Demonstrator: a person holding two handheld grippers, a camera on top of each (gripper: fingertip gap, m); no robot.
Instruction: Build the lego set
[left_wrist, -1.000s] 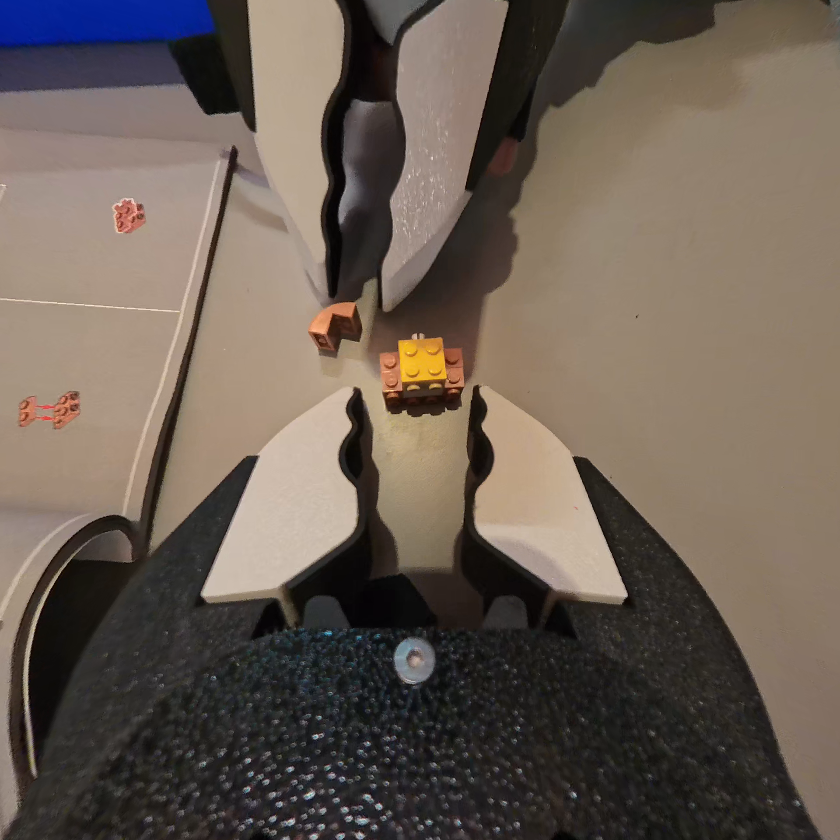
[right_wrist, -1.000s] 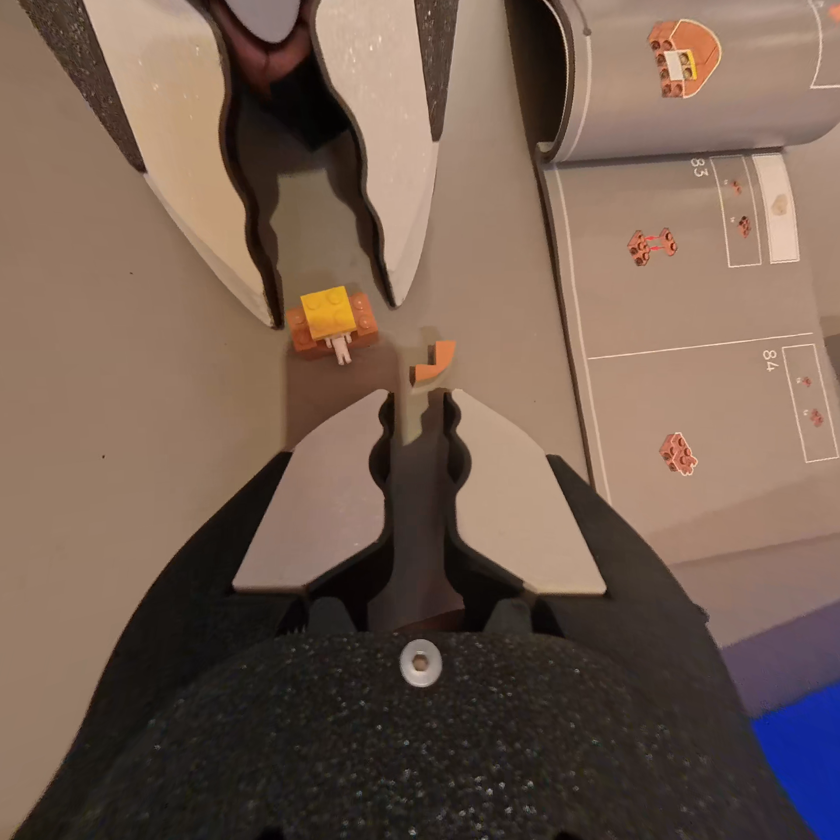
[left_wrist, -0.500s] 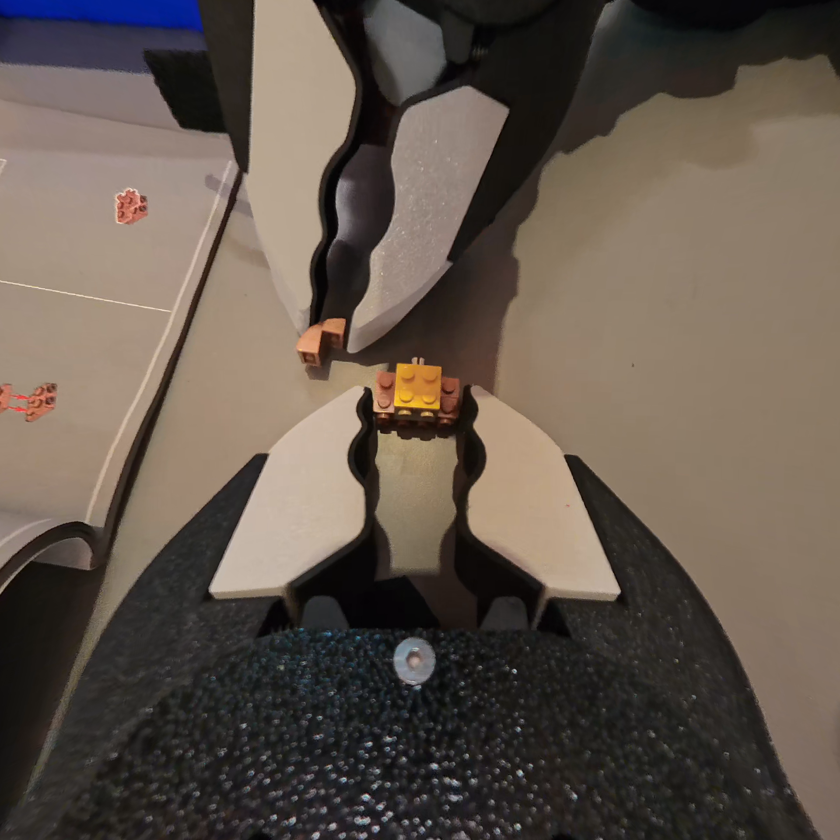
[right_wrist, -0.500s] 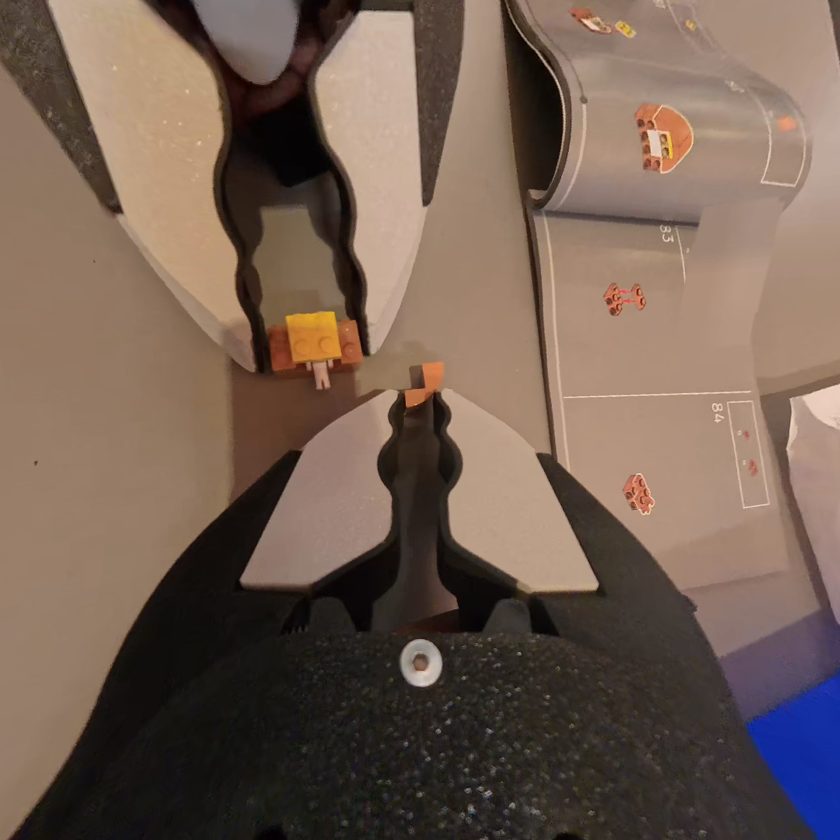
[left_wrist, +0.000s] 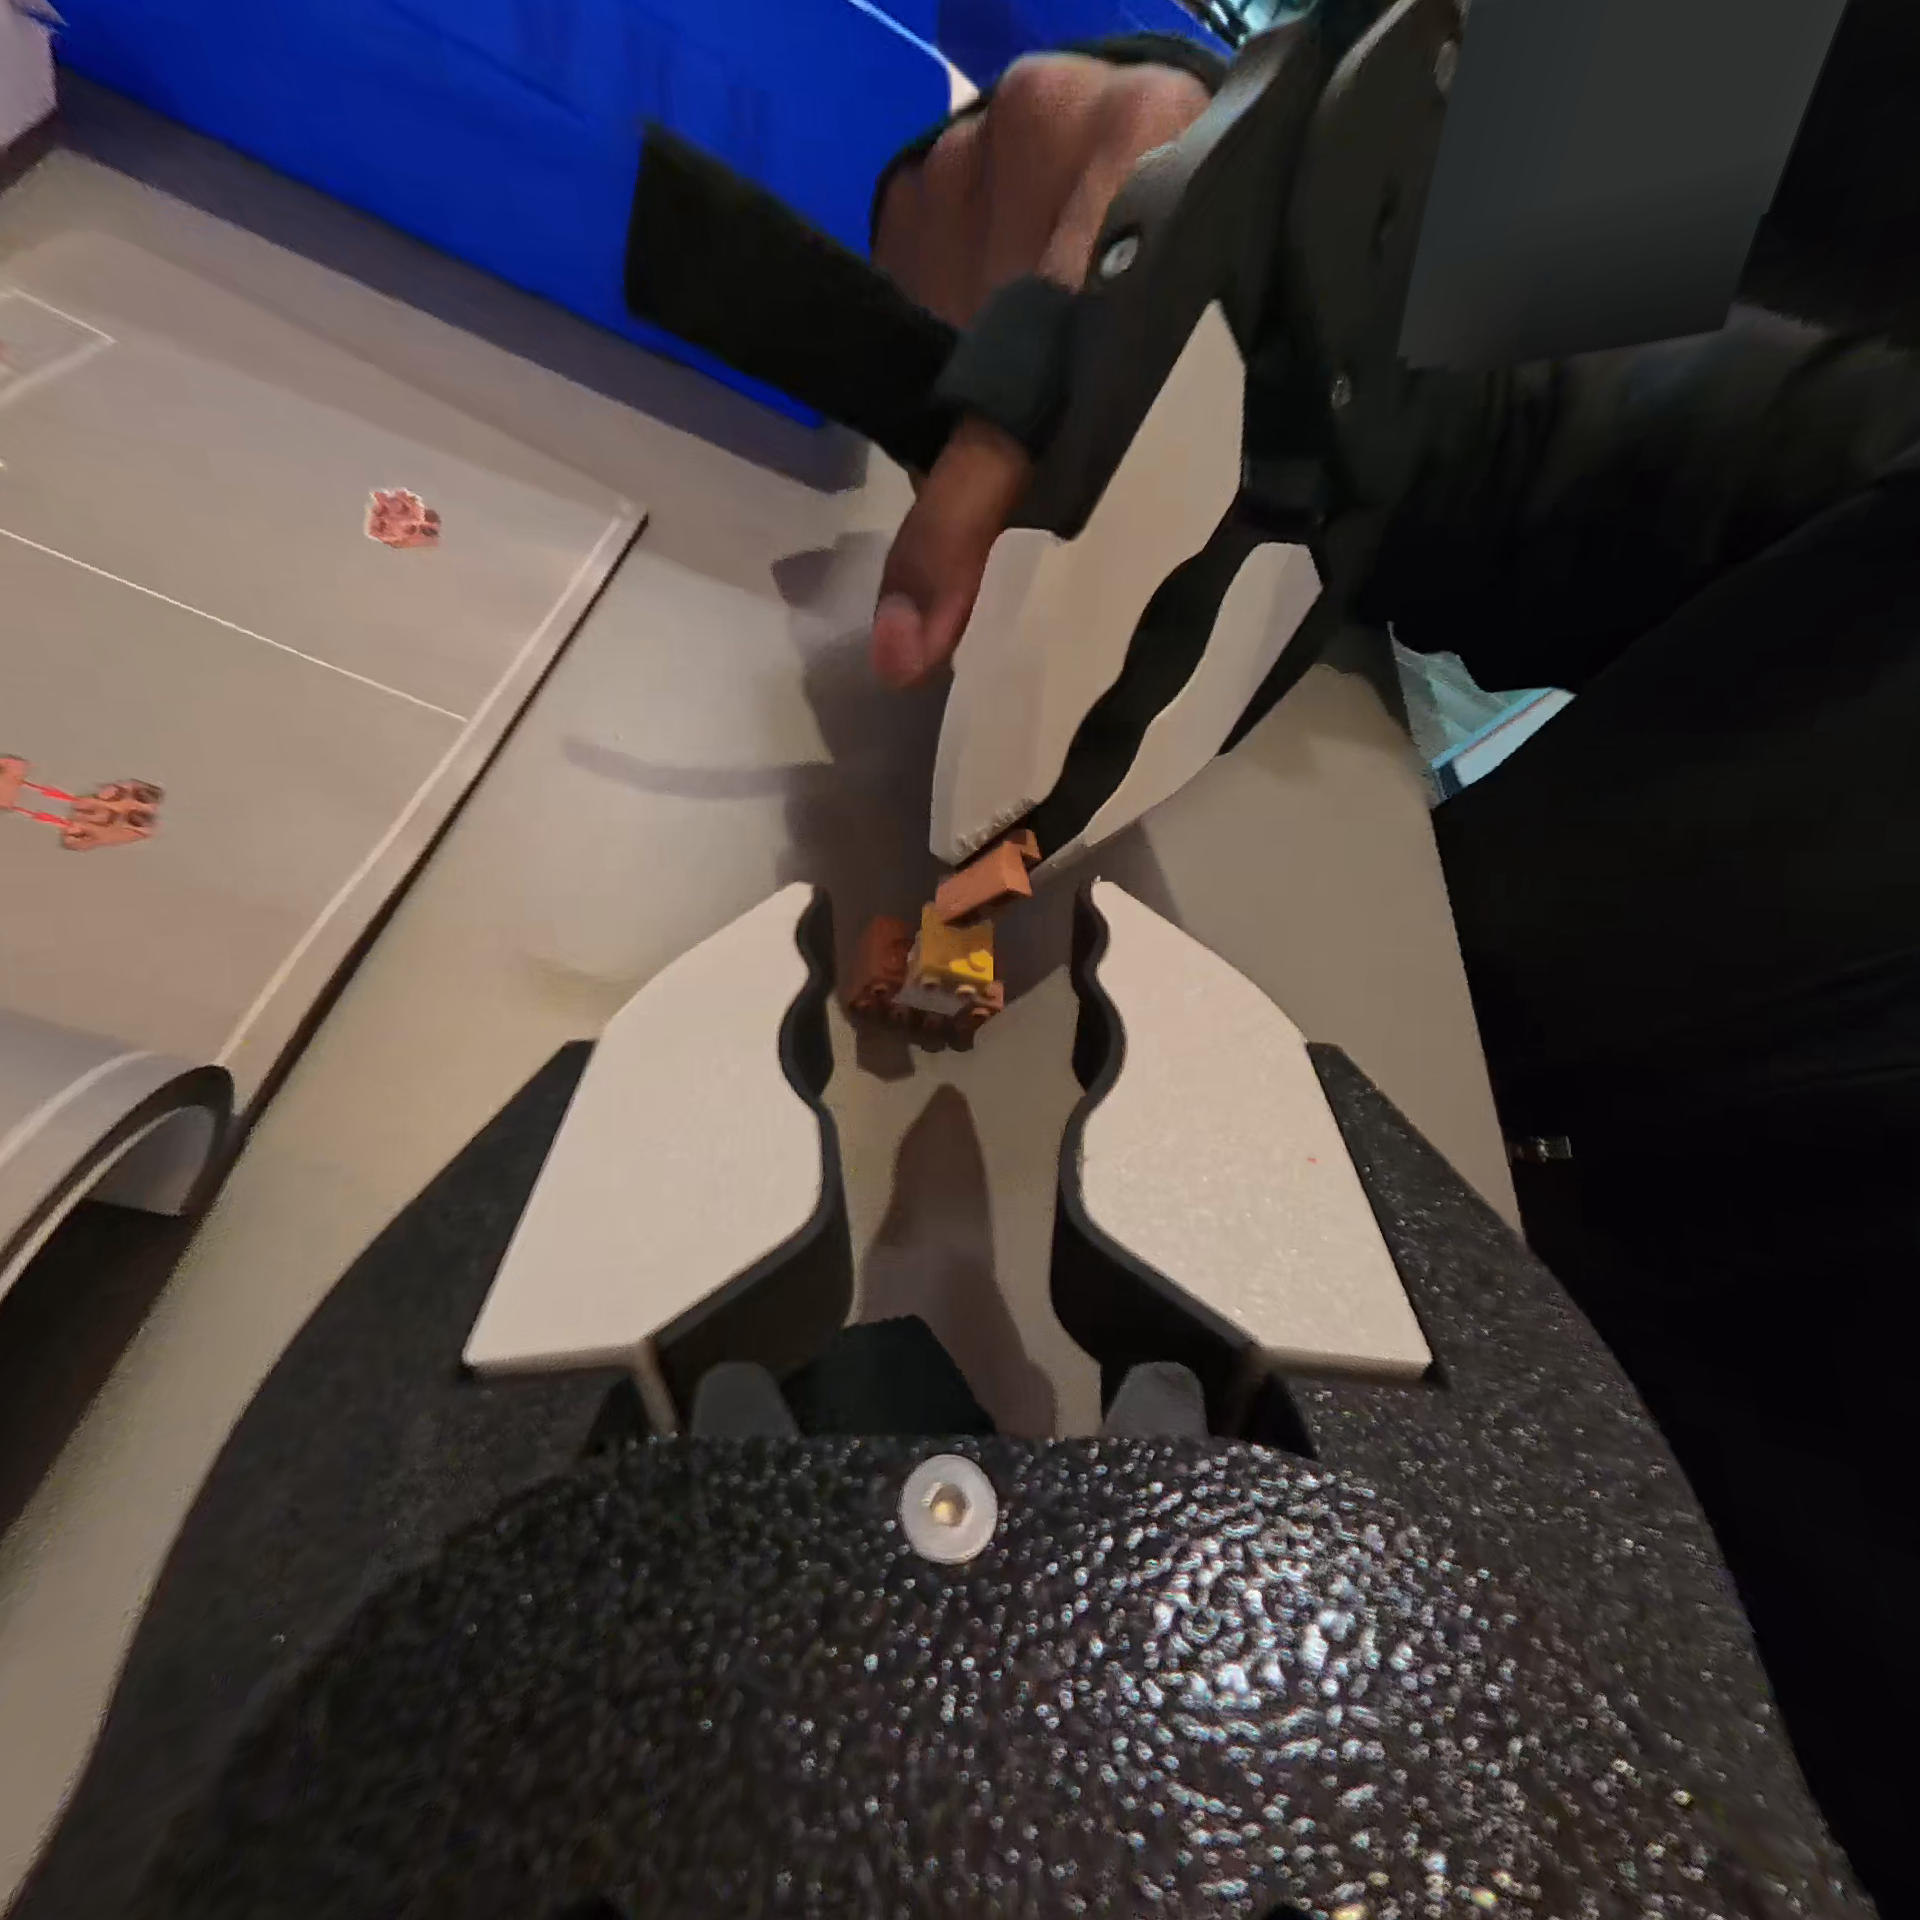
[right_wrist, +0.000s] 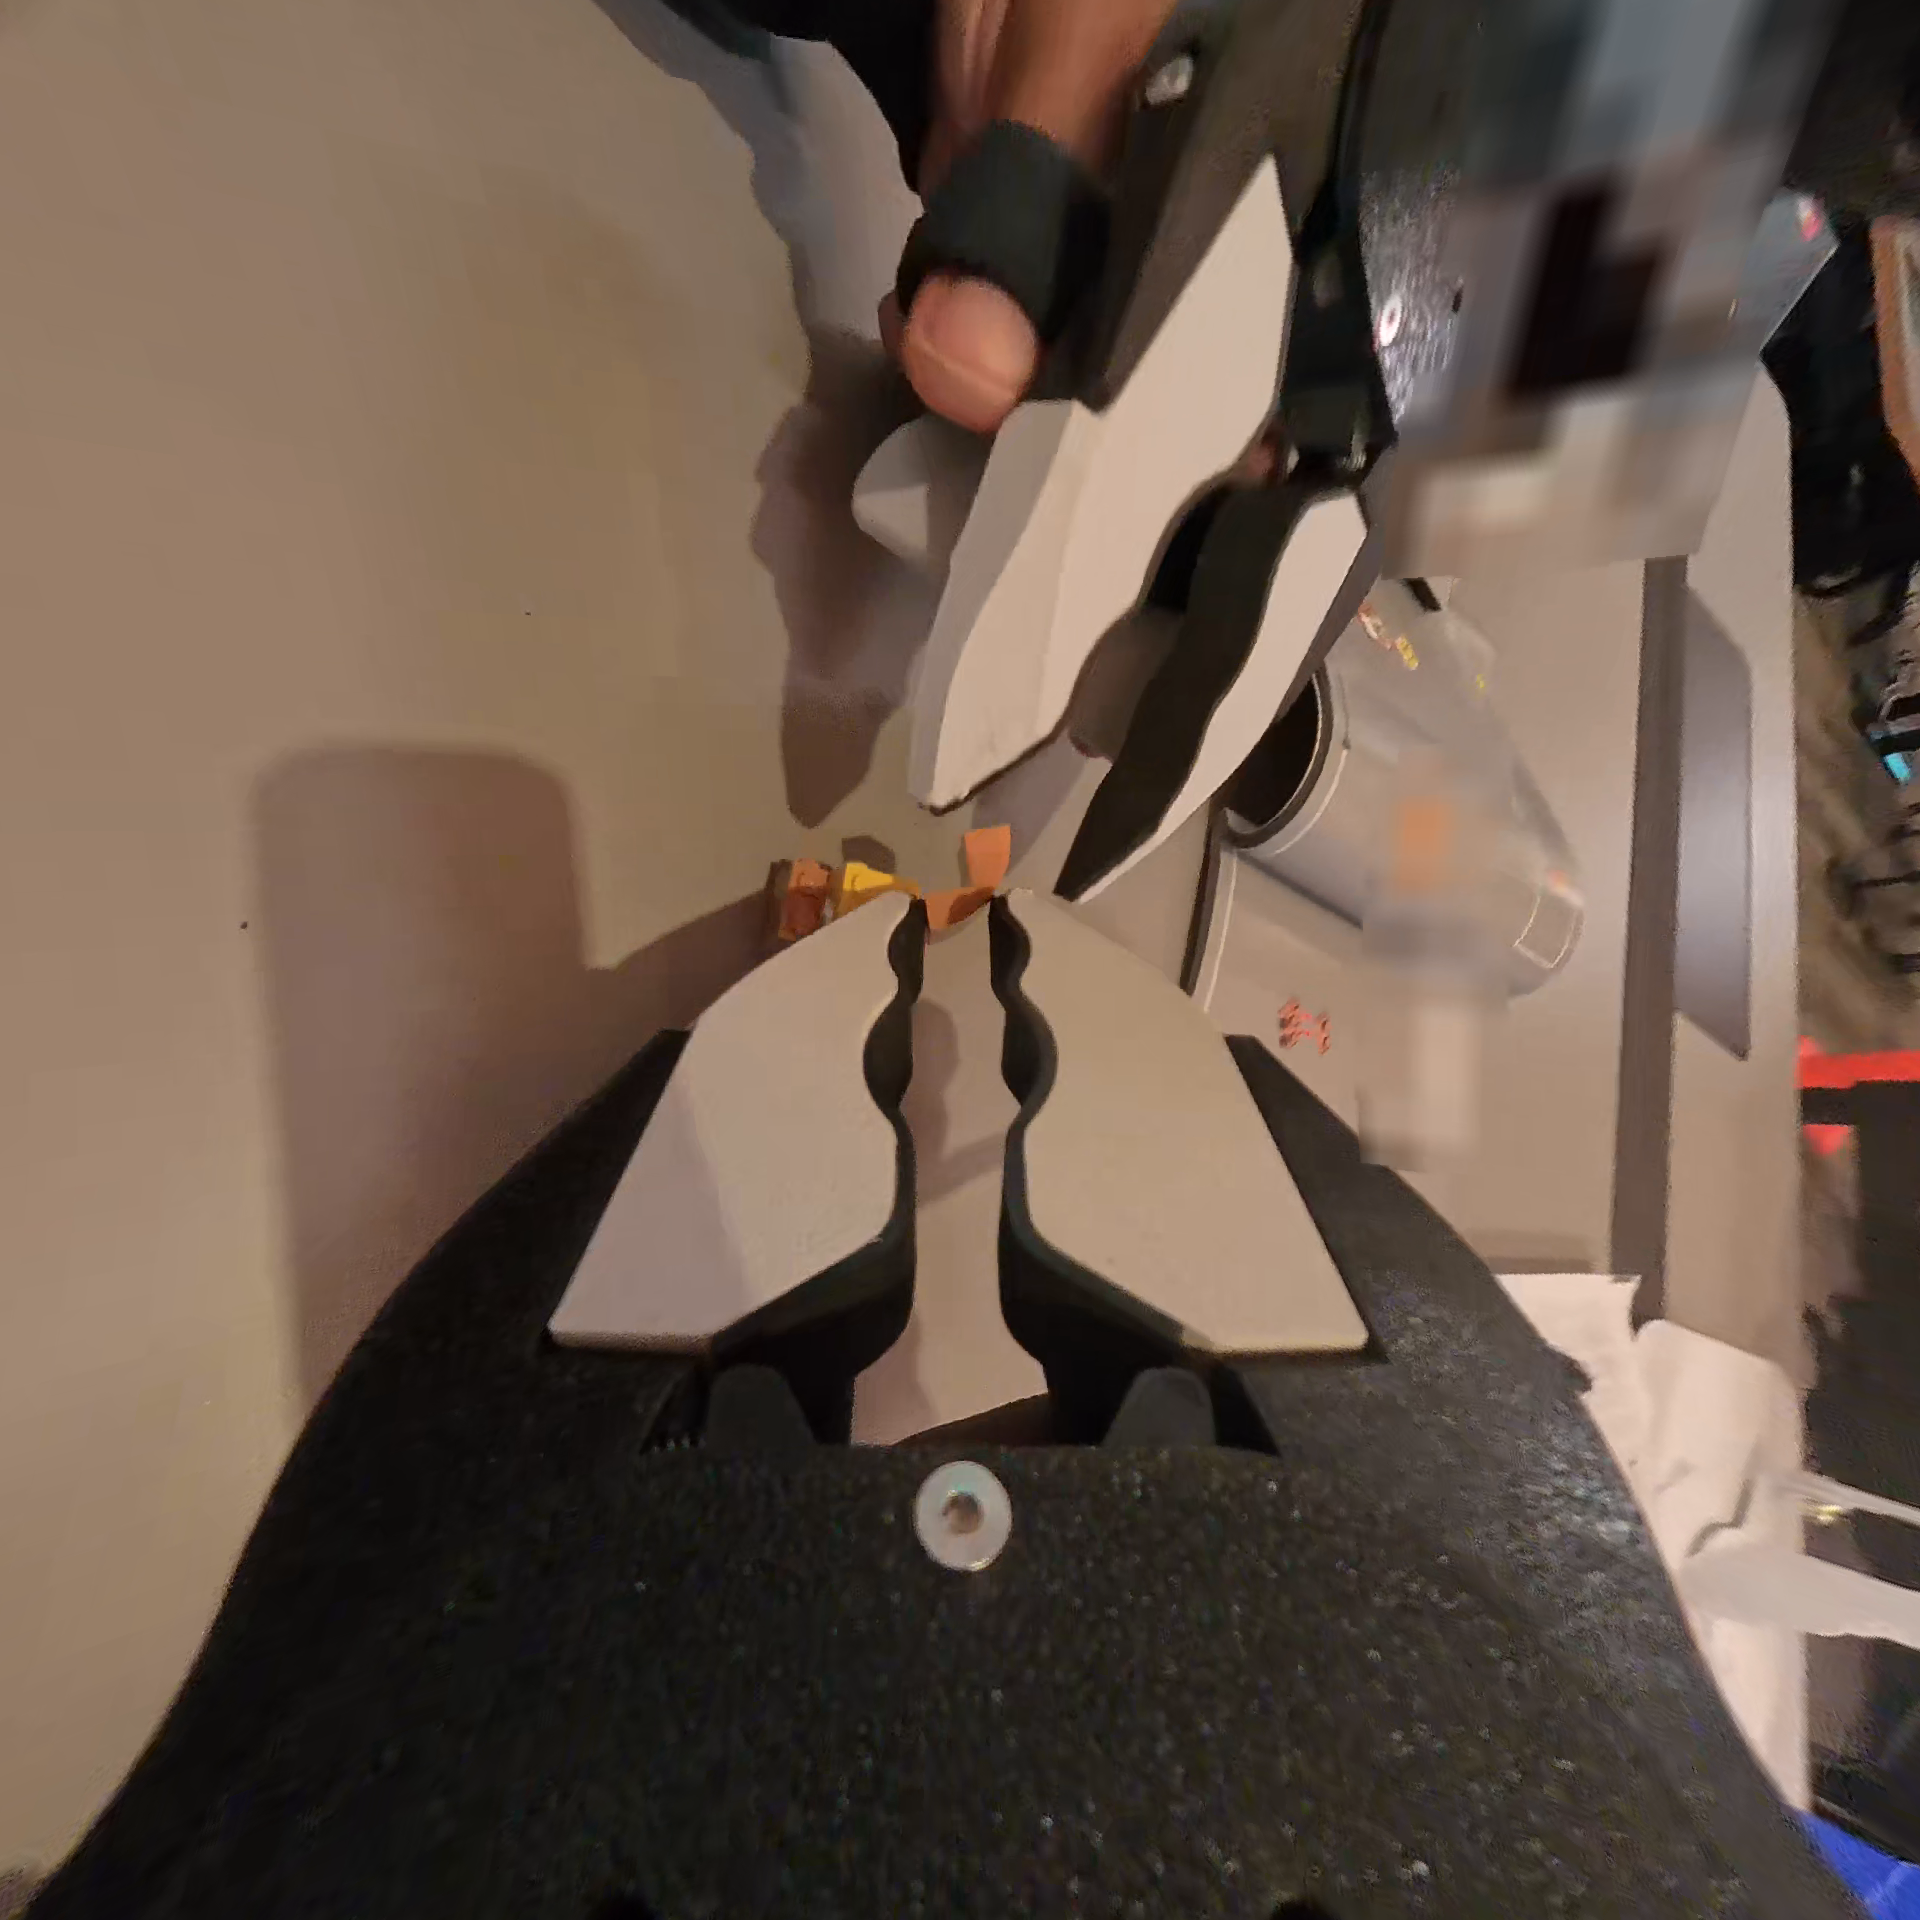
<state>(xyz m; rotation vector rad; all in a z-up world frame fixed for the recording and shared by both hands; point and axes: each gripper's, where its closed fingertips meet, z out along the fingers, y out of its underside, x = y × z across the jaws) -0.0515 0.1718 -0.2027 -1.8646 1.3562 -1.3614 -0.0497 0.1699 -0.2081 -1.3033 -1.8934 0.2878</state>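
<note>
A small assembly, a yellow brick on brown bricks (left_wrist: 930, 977), sits tilted on the grey table between the fingers of my left gripper (left_wrist: 951, 904). The left gripper is open, with a clear gap on the right side of the assembly. My right gripper (left_wrist: 1013, 852) comes in from above, shut on a brown corner piece (left_wrist: 982, 883) that it holds against the top of the yellow brick. In the right wrist view, my right gripper (right_wrist: 956, 902) pinches the corner piece (right_wrist: 951, 914) at its tips. The assembly (right_wrist: 831, 899) lies just to its left, and the left gripper (right_wrist: 1003, 842) stands open beyond.
An open instruction booklet (left_wrist: 260, 623) lies to the left, its curled page (right_wrist: 1455, 831) close behind the grippers. A blue bin (left_wrist: 468, 135) stands at the back. A person's hand (left_wrist: 966, 499) holds the right gripper. White paper (right_wrist: 1714, 1455) lies at the right.
The right gripper shut on the brown corner piece, lifted it and brought it onto the assembly. The left gripper closed around the assembly, then widened again. Both views have tilted upward.
</note>
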